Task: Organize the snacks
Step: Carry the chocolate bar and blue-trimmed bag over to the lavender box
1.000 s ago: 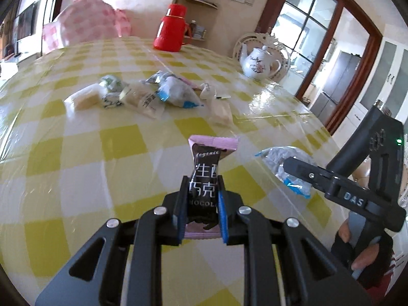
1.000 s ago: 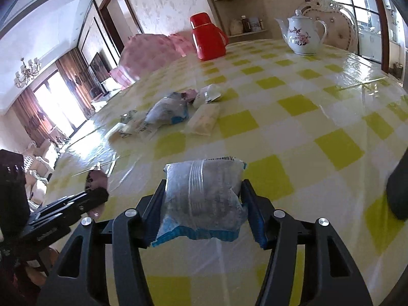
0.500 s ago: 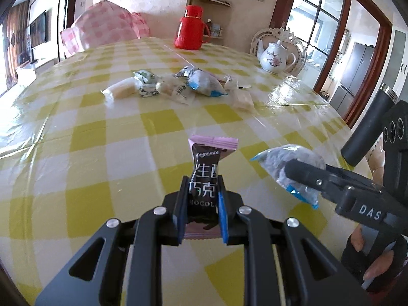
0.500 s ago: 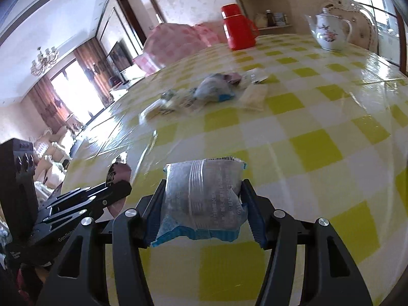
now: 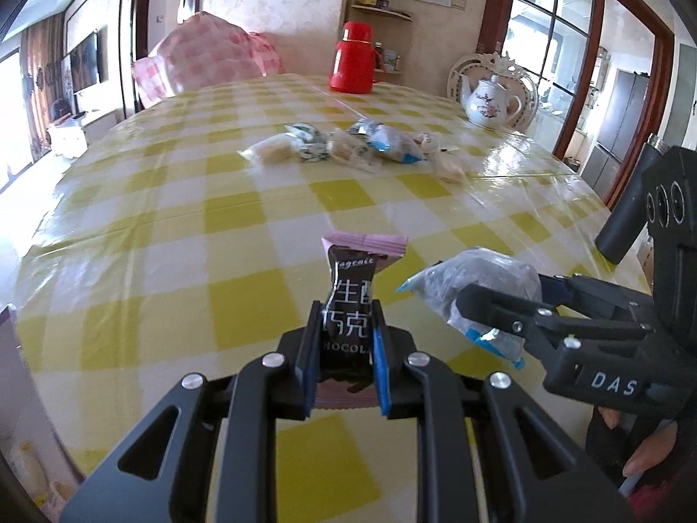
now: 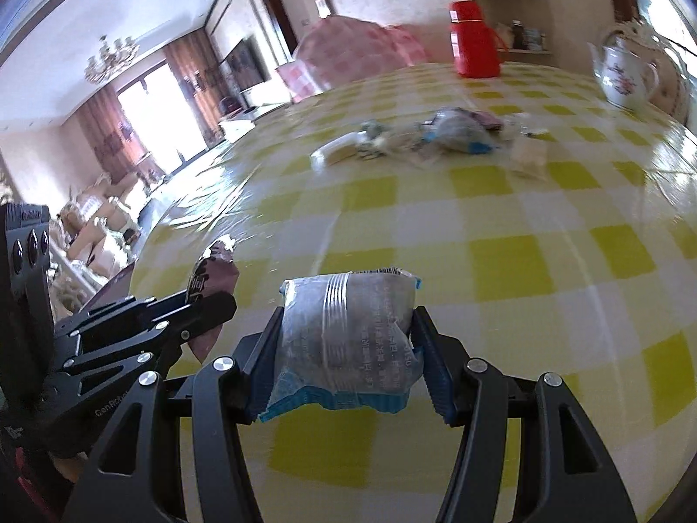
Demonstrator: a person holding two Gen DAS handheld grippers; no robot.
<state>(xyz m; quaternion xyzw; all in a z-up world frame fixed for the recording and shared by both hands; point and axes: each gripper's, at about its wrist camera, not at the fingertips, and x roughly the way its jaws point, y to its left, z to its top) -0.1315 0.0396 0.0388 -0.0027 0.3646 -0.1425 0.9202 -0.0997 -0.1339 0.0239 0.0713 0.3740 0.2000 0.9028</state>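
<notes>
Two light, crinkly packets: left tool (image 5: pixel 342 340) clamps the chocolate (image 5: pixel 348 300) mid-body, right tool (image 6: pixel 346 348) clamps the pastry (image 6: pixel 348 331) sideways.

The left claw (image 5: pixel 342 344) covers both sides of the chocolate bar (image 5: pixel 348 305), so its printed label is cut short. In the left wrist view the near finger of the right claw (image 5: pixel 496 305) hides part of the grey snack packet (image 5: pixel 492 274). The snack pile (image 6: pixel 435 139) near the worktop's (image 6: pixel 501 226) far edge is blurred in the right wrist view, individual wrappers indistinct.
</notes>
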